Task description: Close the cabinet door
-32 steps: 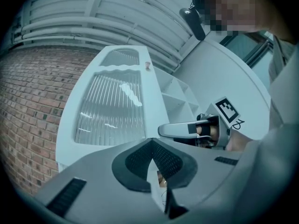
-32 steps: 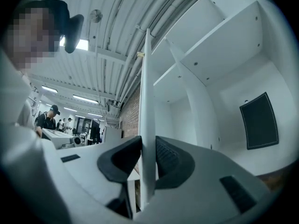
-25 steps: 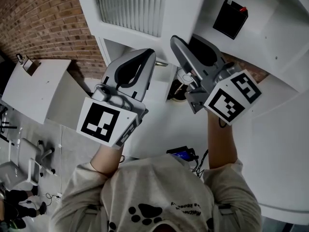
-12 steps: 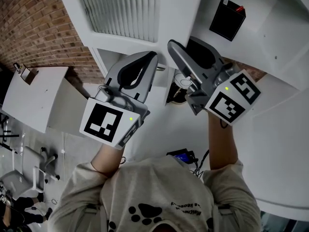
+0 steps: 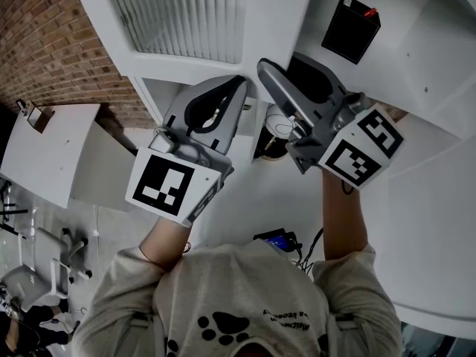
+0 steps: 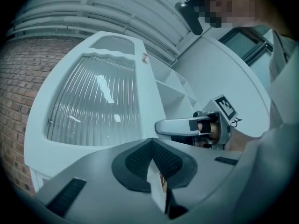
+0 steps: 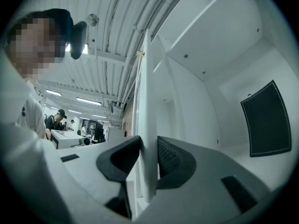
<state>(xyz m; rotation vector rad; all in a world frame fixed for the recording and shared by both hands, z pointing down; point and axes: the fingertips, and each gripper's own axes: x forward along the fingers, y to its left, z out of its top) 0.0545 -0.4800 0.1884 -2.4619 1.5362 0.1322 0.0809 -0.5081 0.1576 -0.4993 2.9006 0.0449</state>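
The white cabinet door with its ribbed glass panel stands ajar at the top of the head view. My right gripper straddles the door's free edge. That edge fills the gap between its pads, which touch it on both sides while the jaws are opening. My left gripper is shut, its tips together just under the door's lower rail, close left of the right gripper. Whether it touches the door is hidden.
Inside the open cabinet a black pouch leans against the back wall above a white shelf. A brick wall and a white table lie to the left. A small device with a blue screen sits on the floor.
The door's glass panel has slid left in the head view. The left gripper has crept up and right toward the door's lower rail. The right gripper stays on the door's edge.
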